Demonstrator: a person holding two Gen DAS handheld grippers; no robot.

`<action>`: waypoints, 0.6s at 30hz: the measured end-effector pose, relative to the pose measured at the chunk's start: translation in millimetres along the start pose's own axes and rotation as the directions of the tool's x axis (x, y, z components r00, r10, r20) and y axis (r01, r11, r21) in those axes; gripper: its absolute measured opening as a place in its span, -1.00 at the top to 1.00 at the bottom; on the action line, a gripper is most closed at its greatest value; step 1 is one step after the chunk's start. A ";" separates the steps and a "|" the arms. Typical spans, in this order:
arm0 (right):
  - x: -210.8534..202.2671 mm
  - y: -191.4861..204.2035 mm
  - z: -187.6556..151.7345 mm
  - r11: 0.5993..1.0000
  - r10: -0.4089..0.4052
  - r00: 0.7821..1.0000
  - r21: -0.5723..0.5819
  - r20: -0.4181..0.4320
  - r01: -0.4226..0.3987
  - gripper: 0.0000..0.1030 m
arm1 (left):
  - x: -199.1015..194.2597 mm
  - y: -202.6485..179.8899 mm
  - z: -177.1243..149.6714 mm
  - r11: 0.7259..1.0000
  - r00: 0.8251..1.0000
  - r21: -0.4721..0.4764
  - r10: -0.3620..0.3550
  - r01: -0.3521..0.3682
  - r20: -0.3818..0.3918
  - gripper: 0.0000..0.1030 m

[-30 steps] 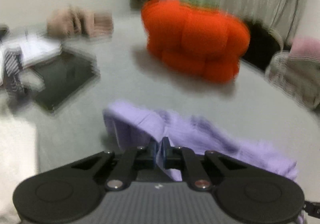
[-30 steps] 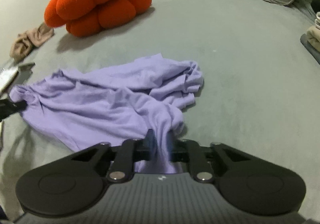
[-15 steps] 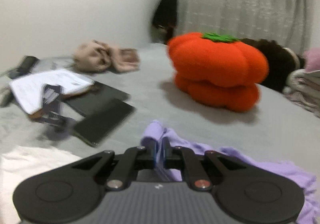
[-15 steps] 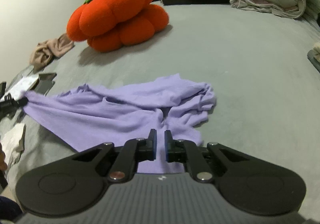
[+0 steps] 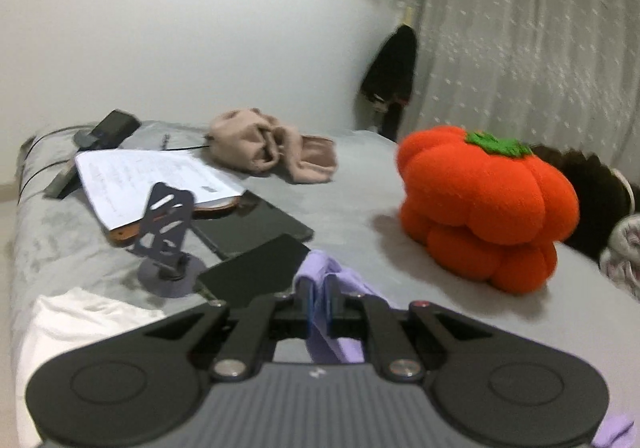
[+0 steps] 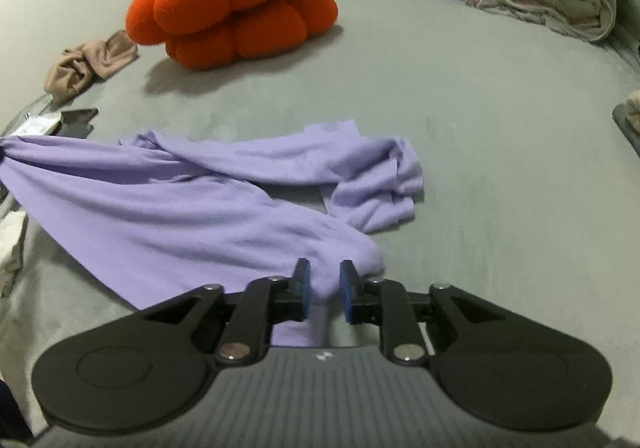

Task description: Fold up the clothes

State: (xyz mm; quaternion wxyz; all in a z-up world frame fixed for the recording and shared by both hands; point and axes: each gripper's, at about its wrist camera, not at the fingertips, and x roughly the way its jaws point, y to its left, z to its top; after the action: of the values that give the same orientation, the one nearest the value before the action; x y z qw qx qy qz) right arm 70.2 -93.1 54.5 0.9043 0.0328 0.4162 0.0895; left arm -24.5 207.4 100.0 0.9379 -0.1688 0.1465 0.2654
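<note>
Left gripper near level, pinching the lilac shirt corner — right gripper angled down, jaws opening around cloth — no legible writing.

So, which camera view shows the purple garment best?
The right wrist view: the purple garment lies stretched almost whole across the grey bed, with an end between the opening jaws of the right gripper. The left wrist view shows only a pinched corner of it in the shut left gripper.

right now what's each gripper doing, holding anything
left gripper: shut on the purple shirt.
right gripper: jaws opening, shirt fabric between them but no longer pinched.
</note>
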 end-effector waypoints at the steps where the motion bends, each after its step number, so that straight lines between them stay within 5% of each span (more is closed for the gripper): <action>1: 2.6 -1.6 -0.4 1.000 0.000 1.000 0.004 -0.010 0.000 0.09 | -0.5 3.4 1.4 1.000 1.000 -0.018 0.005 -0.005 0.012 0.90; 3: 4.9 -4.3 -1.7 1.000 -0.005 1.000 0.011 -0.017 0.005 -0.13 | -2.3 8.4 4.5 0.999 0.999 -0.047 0.009 -0.008 0.038 0.90; 13: 15.1 5.7 -11.6 0.999 0.040 0.997 -0.032 -0.059 -0.042 -0.13 | -0.6 17.5 9.7 0.995 0.999 -0.099 0.003 0.002 0.050 0.90; 15: 18.7 9.2 -12.8 0.998 0.032 0.998 -0.050 -0.045 -0.034 0.02 | 0.2 17.6 9.8 0.995 0.999 -0.100 -0.002 0.007 0.046 0.90; 17: 21.1 11.8 -11.5 0.998 0.031 0.999 -0.059 -0.027 -0.032 0.71 | 1.1 17.4 9.6 0.995 0.999 -0.099 -0.012 0.016 0.041 0.90; 18: 21.2 12.4 -9.9 0.998 0.034 0.999 -0.060 -0.018 -0.035 0.87 | 1.1 16.8 9.4 0.995 0.999 -0.097 -0.021 0.025 0.039 0.90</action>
State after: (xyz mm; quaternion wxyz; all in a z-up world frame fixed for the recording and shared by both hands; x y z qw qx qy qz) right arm 74.5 -77.1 33.9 0.8995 0.0118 0.4205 0.1177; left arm -31.1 225.1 104.1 0.9341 -0.2110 0.1135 0.2646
